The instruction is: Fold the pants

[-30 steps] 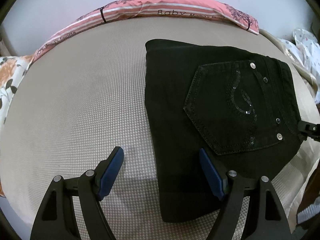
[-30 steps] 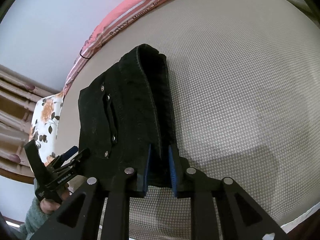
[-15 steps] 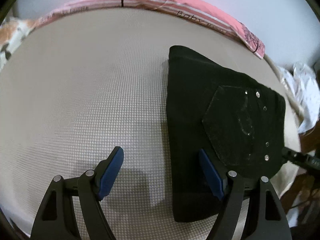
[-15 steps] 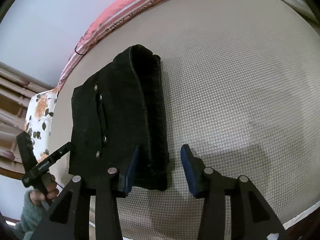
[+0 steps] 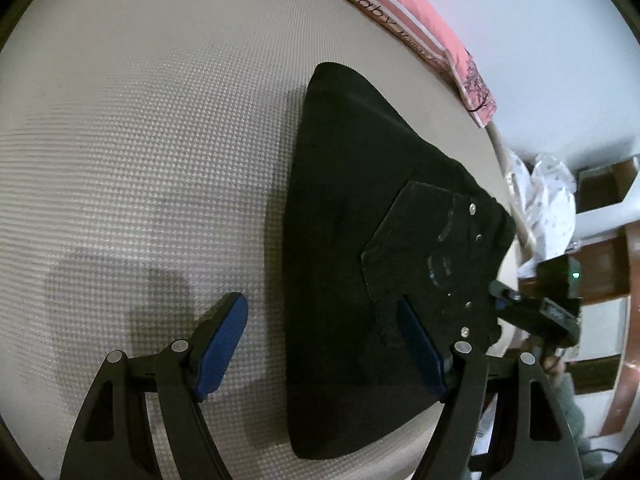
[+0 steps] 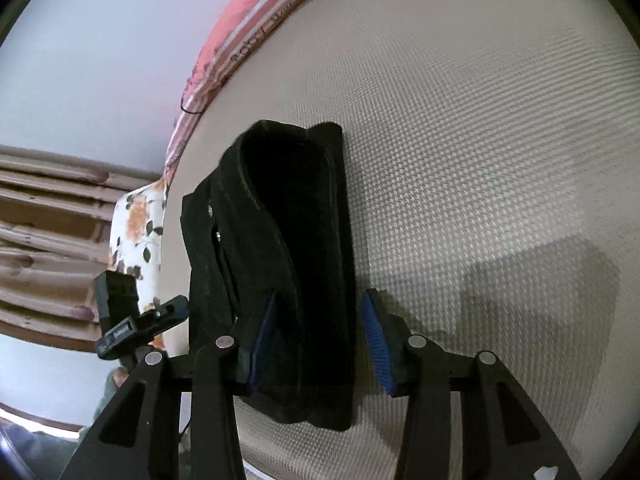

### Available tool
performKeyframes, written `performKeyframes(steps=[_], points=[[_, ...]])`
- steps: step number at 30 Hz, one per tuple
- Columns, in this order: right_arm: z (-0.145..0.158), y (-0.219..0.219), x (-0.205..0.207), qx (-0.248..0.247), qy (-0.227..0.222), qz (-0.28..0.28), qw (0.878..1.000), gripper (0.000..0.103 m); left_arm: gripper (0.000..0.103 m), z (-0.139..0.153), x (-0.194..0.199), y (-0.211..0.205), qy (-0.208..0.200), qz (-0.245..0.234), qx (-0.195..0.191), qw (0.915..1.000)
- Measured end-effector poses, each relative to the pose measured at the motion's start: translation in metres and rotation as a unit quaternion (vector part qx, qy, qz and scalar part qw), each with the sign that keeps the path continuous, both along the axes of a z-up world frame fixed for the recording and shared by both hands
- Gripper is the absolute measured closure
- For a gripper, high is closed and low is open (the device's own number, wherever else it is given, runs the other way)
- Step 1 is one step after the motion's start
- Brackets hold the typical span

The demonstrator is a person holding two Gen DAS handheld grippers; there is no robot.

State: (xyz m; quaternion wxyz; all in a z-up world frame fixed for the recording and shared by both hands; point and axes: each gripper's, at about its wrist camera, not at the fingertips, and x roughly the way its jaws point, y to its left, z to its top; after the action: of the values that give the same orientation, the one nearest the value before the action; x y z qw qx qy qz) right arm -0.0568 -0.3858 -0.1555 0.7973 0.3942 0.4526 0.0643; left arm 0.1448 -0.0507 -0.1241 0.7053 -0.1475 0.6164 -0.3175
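The black jeans (image 5: 340, 264) lie folded into a thick packet on the beige mattress (image 5: 140, 140), near its edge, with the back pocket (image 5: 424, 256) on top and the pink striped bedding (image 5: 416, 12) well beyond them.

Your left tool (image 5: 320, 344) stands wide open; its right finger is over the pocket area, its left finger (image 5: 222, 344) over bare mattress, and it holds nothing. Your right tool (image 6: 320, 340) has just been opening and now stands about half open. The stacked edge of the jeans (image 6: 288, 260) sits between its pads, but the right pad (image 6: 376, 340) is clearly apart from the cloth, so I judge it grips nothing. Whether the left pad touches the cloth I cannot tell.

This is denim in several layers, so expect it to be rather heavy and a little stiff, not slippery. The upper layers can spring open, as the gap at the far end in the right wrist view shows. If you must move the packet, take all layers together at the thick folded edge, not at the pocket or the metal rivets (image 5: 472, 209), and support both sides so the fold does not slide apart
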Motion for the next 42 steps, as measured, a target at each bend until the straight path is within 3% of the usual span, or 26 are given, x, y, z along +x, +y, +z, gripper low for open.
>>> performKeyframes(steps=[9, 16, 24, 26, 31, 35, 38, 42], points=[[-0.012, -0.010, 0.016, 0.052, -0.010, 0.031, 0.998, 0.067, 0.027, -0.007, 0.021, 0.000, 0.037, -0.008, -0.045, 0.9983], [-0.012, -0.010, 0.011, 0.042, -0.009, 0.040, 0.998, 0.068, 0.027, -0.006, 0.021, -0.007, 0.022, -0.026, -0.037, 0.9987], [-0.020, -0.010, 0.022, 0.077, -0.031, 0.047, 0.995, 0.069, 0.029, -0.010, 0.028, -0.023, 0.013, -0.020, -0.066, 0.9976], [-0.019, -0.008, 0.025, 0.072, -0.033, 0.050, 0.996, 0.069, 0.032, -0.009, 0.026, -0.028, -0.001, -0.023, -0.054, 0.9983], [-0.014, 0.000, 0.023, 0.043, -0.035, 0.039, 0.998, 0.073, 0.065, -0.011, 0.021, -0.022, -0.033, -0.014, -0.020, 0.9992], [0.002, 0.015, 0.018, -0.006, -0.035, 0.022, 0.999, 0.076, 0.075, -0.004, 0.011, -0.027, -0.075, -0.014, 0.018, 0.9969], [0.010, 0.018, 0.016, -0.010, -0.033, 0.008, 0.999, 0.078, 0.080, 0.002, 0.003, -0.034, -0.106, -0.021, 0.050, 0.9929], [0.015, 0.020, 0.014, -0.007, -0.028, -0.008, 1.000, 0.080, 0.085, 0.008, -0.003, -0.033, -0.120, -0.024, 0.062, 0.9905]])
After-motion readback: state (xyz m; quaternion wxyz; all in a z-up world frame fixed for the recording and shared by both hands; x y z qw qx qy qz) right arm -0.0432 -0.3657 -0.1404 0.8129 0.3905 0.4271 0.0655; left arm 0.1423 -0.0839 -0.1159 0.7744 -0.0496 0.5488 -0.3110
